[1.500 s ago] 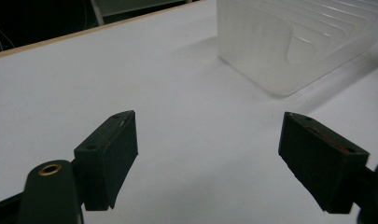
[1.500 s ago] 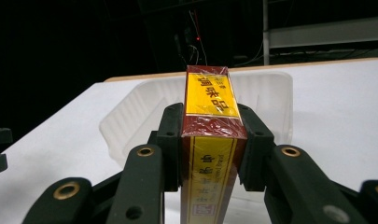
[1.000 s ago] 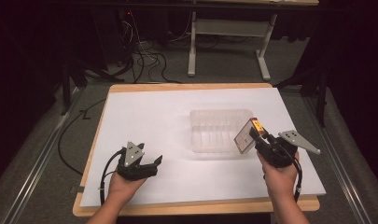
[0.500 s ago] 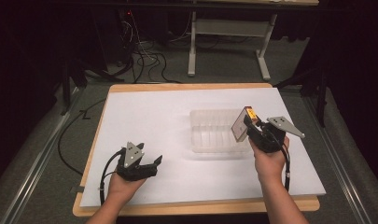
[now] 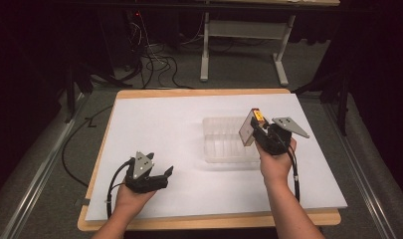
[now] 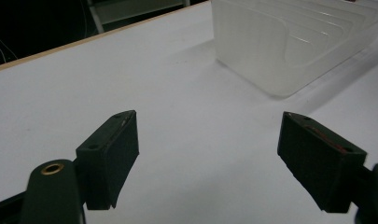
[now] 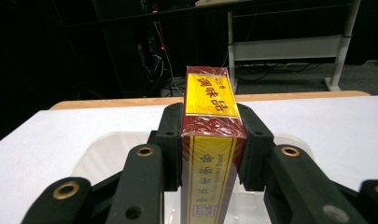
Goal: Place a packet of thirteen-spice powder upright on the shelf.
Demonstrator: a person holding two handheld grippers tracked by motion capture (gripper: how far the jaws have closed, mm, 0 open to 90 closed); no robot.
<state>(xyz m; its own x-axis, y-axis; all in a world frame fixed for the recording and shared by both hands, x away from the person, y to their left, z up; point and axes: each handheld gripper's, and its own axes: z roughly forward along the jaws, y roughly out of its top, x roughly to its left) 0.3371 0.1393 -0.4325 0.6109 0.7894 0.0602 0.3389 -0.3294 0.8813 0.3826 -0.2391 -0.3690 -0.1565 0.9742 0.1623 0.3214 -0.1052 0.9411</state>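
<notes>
Holding a red-and-yellow box [image 7: 209, 135] clamped between its jaws, right gripper [image 5: 261, 133] hovers over the right end of the clear plastic bin [image 5: 224, 142]. Best move: keep box upright, centre it over the bin, lower before releasing. Left gripper [image 5: 161, 175] rests on the white table sheet [image 5: 159, 124], jaws apart, empty.

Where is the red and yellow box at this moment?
The red and yellow box is clamped in the right gripper, at the right of the high view, above the right edge of the clear plastic tray.
</notes>
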